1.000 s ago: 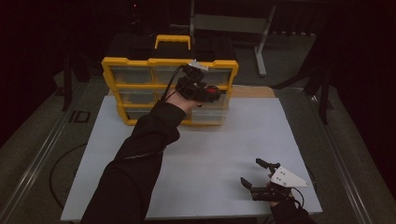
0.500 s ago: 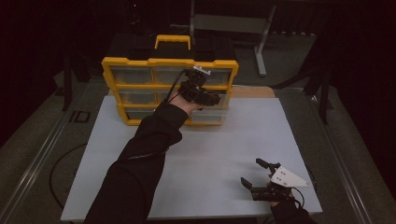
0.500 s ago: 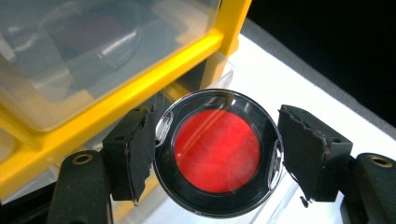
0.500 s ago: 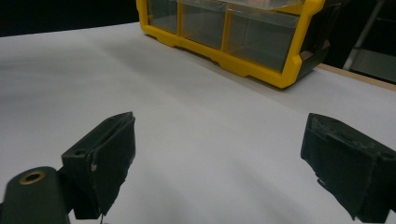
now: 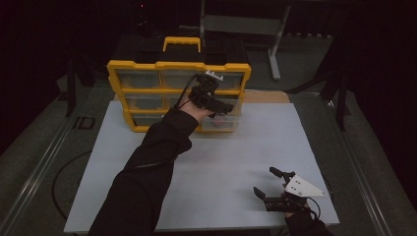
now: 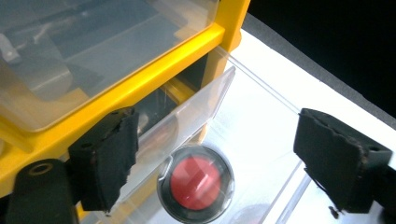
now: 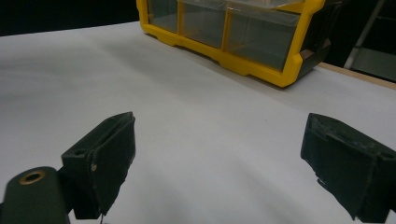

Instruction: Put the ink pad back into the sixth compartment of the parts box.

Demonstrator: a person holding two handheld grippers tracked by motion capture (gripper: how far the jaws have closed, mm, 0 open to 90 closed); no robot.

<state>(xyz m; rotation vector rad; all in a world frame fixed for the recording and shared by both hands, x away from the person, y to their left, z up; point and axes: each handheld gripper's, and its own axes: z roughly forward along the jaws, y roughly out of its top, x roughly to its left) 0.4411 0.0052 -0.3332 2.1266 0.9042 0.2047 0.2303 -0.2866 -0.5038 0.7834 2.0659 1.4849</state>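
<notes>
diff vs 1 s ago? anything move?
Barely. The left claw at the yellow organizer eased slightly down and to the view's right along the drawer fronts. Its jaws are apart over the pulled-out clear drawer, above a round red-topped item in it; nothing gripped. The right claw stayed open at the white mat's near right corner. Organizer unmoved.

This looks like a lab or workshop set up for recording, dark all around a white worktop (image 5: 246, 147). A yellow parts organiser (image 5: 177, 93) with clear drawers stands at the worktop's far edge. Behind the organiser stands a grey metal stand (image 5: 246, 24), and left of the worktop a cable (image 5: 64, 172) lies on the grey floor (image 5: 29, 162).
</notes>
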